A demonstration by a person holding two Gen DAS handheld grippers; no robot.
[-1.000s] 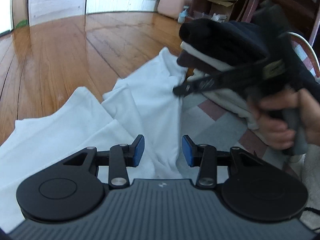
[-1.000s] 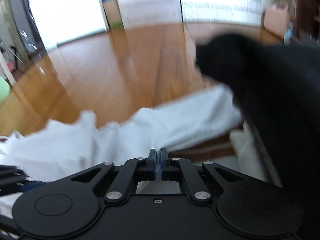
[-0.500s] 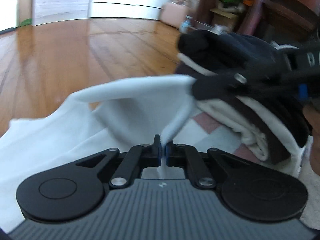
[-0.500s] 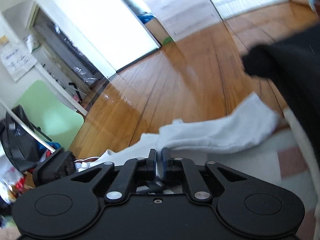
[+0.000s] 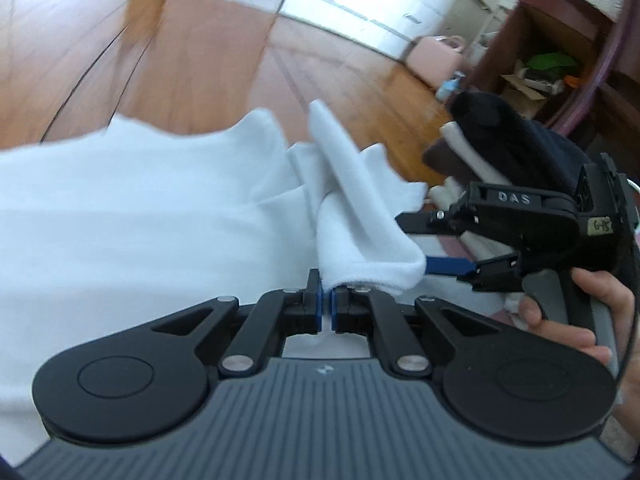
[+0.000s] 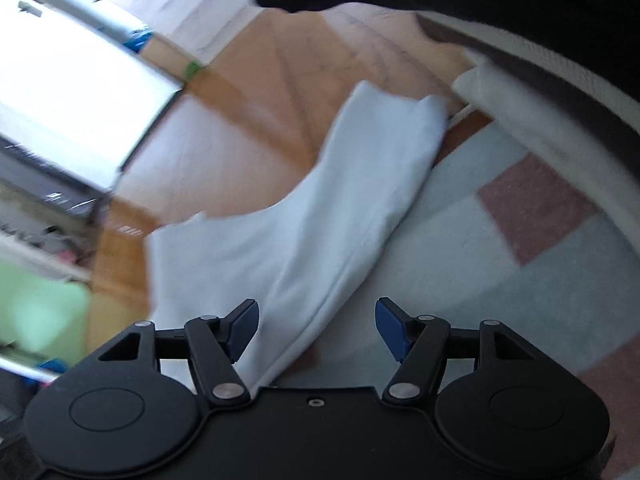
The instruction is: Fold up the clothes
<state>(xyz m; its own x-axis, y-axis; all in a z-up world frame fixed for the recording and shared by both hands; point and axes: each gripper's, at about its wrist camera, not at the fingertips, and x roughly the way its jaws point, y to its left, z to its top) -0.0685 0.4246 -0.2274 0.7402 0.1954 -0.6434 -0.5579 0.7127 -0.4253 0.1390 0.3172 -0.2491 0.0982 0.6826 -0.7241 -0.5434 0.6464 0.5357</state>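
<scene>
Half a second ago the right claw was pinched shut on the white cloth; now its blue pads stand wide apart and hold nothing. A long strip of that cloth runs from between the pads, nearer the left one, and stretches away ahead over the wood floor. To the right of the strip lies a mat with grey and pink squares. Far ahead and to the right sits a pile of clothes, blurry, with black on top.

From the left claw's camera the right claw shows off to the right, held by a hand, its pads apart right beside the fold of cloth.

The left claw is pinched tight on a fold of the white cloth. Most of the cloth spreads out to its left and ahead. Ahead on the right, past the other claw, is the pile of folded clothes
</scene>
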